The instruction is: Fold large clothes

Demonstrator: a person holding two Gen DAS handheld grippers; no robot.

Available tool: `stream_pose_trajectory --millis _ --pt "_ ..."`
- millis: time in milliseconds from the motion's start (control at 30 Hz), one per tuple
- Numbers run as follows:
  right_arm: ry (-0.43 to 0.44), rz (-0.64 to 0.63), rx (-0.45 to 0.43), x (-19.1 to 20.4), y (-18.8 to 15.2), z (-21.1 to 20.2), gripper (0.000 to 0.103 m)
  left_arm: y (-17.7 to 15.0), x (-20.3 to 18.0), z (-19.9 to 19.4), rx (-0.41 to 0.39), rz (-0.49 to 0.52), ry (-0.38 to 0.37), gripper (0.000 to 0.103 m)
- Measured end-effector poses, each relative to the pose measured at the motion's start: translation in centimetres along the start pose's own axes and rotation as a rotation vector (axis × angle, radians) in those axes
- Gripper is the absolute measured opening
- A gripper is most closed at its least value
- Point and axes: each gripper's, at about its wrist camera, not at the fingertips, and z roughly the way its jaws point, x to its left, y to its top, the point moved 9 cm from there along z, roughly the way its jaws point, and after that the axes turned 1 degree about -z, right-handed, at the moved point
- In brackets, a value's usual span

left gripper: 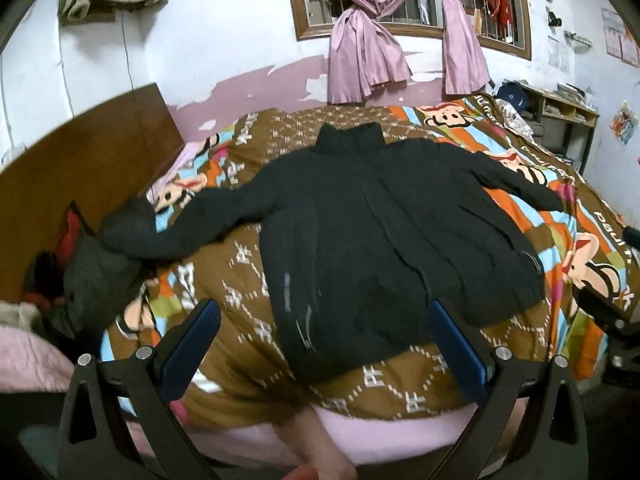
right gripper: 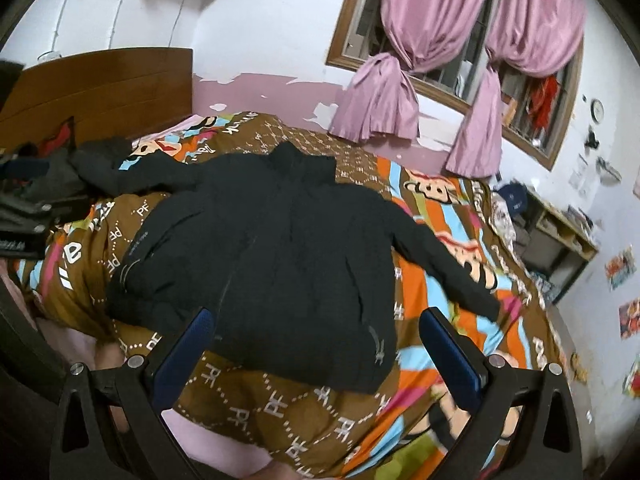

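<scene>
Far left: wooden headboard (left gripper: 80, 152), dark clothes heap (left gripper: 92, 276) under one sleeve end. Centre: black jacket (left gripper: 384, 232) spread flat, front up, on patterned quilt (left gripper: 248, 272), sleeves out. Left gripper (left gripper: 324, 312) spread wide, empty, above hem; right gripper (right gripper: 316, 320) likewise. Behind: pink curtains (right gripper: 432, 60). Right: shelf (right gripper: 560, 236). Left gripper's frame seen at the edge only in the right wrist view.

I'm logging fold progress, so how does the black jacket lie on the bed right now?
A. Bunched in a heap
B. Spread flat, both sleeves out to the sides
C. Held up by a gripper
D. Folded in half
B: the black jacket lies flat on the quilt, sleeves out to both sides, untouched by either gripper.
</scene>
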Motion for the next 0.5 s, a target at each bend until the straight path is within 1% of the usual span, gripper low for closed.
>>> stream_pose_trajectory --millis 67,100,133,167,200,233,267,467,500 --pt "0.017 -0.013 0.001 -0.1 0.8 -0.1 0.103 1.3 0.1 0.3 -0.001 0.024 0.015 0.101" --pt "0.025 -0.018 0.000 -1.2 1.0 0.4 0.103 2.2 0.4 0.4 -0.007 0.043 0.025 0.101" --pt "0.027 -0.033 -0.001 -1.2 1.4 0.3 0.103 3.0 0.5 0.6 -0.017 0.059 0.035 0.101" --pt "0.018 -0.060 -0.005 -1.2 2.0 0.3 0.103 3.6 0.5 0.8 -0.023 0.070 0.042 0.101" --pt "0.009 -0.078 -0.006 -2.5 2.8 0.8 0.103 4.4 0.7 1.1 -0.032 0.088 0.052 0.101" --pt "-0.012 -0.106 -0.009 -2.8 3.4 1.0 0.103 5.1 0.7 1.4 -0.033 0.100 0.057 0.101" --pt "-0.021 -0.122 -0.009 -3.9 4.2 1.9 0.103 5.5 0.7 1.8 -0.031 0.106 0.058 0.101" --pt "-0.082 -0.223 -0.013 -6.0 6.8 4.8 0.103 8.9 1.2 5.9 0.025 0.109 0.032 0.101" --pt "-0.075 -0.225 -0.010 -7.5 7.3 6.0 0.103 9.5 1.0 6.3 0.034 0.112 0.032 0.101"
